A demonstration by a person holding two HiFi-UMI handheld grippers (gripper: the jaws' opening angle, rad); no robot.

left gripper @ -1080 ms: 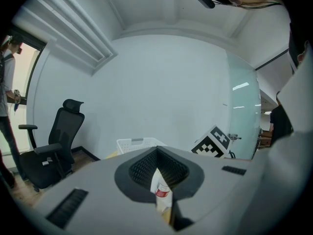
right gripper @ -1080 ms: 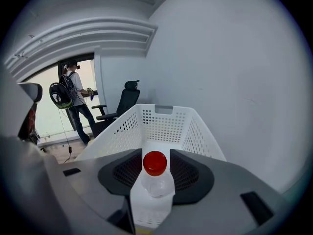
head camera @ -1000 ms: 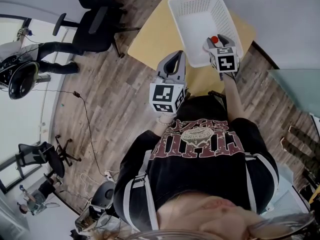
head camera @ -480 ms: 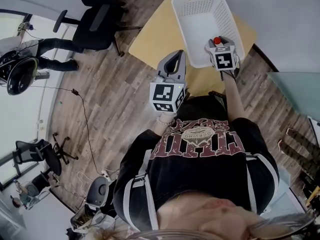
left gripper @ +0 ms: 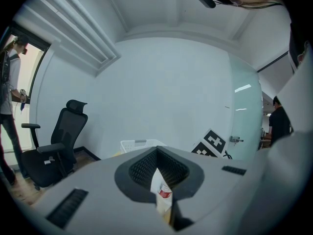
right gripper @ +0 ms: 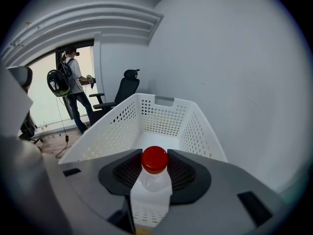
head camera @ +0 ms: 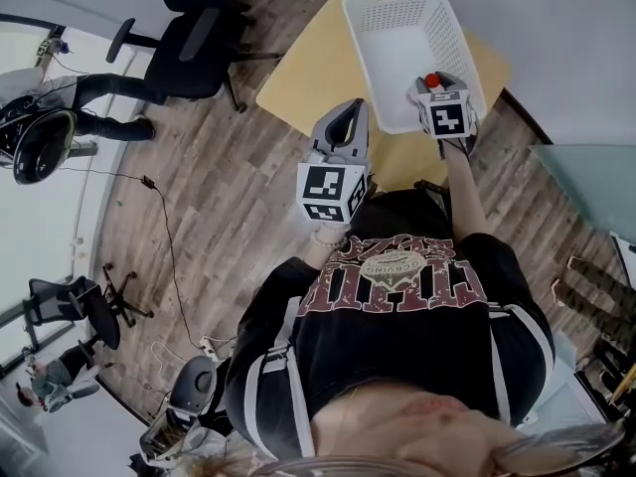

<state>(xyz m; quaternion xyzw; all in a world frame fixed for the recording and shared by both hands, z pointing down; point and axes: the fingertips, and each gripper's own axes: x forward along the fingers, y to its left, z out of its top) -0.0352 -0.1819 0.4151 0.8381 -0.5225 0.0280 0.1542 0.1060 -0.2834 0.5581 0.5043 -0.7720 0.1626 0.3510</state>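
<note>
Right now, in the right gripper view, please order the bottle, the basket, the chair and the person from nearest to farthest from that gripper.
1. The bottle: held between the jaws.
2. The basket: directly ahead, behind the bottle.
3. The chair: beyond the basket, left of centre.
4. The person: farthest, in the doorway at left.

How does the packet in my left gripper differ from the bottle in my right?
The packet in the left hand-held gripper is thin and flat; the bottle in the right hand-held gripper is round, clear and red-capped. The bottle is at the white basket; the packet is short of it. Both are clamped.
</note>
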